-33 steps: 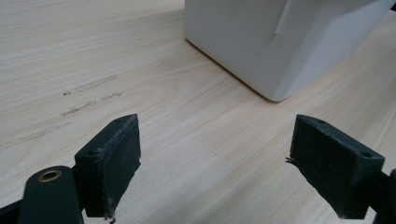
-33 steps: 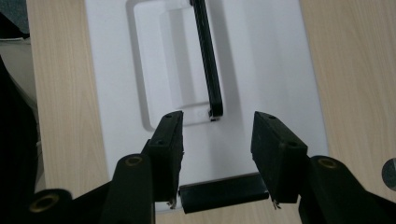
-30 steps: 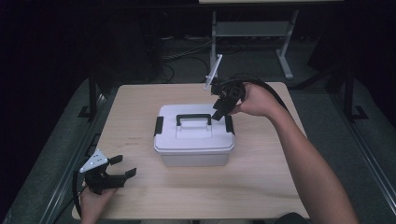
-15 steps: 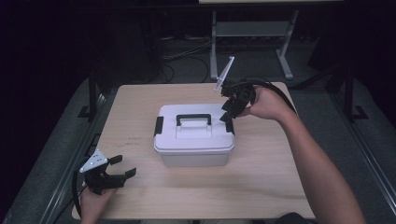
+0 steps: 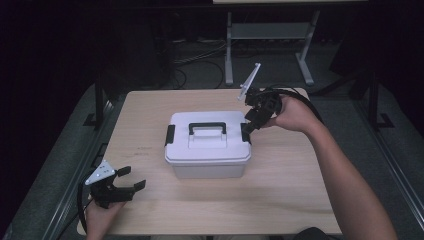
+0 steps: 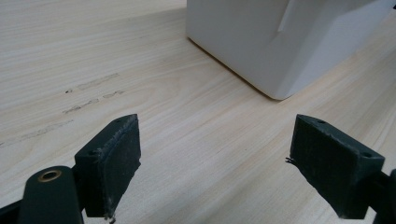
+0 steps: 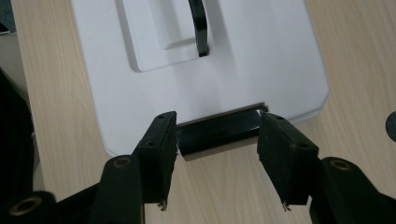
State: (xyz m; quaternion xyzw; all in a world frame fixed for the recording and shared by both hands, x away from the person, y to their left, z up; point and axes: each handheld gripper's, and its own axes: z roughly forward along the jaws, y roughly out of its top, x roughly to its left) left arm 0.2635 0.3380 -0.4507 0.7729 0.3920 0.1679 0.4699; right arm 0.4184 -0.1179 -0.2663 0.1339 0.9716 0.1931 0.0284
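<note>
At mid-table sits our white box (image 5: 207, 145), lid shut; our right gripper (image 7: 217, 140) has just been widening, its jaws bracketing the black latch (image 7: 219, 133), seemingly without pressing; we should hook squarely under its lip; our left gripper (image 6: 217, 163) rests wide open nearby.

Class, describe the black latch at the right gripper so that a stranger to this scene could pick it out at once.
Find the white box in the middle of the wooden table. At its right end sits a black latch, between the right gripper's open fingers. The matching latch at the left end has no gripper near.
</note>
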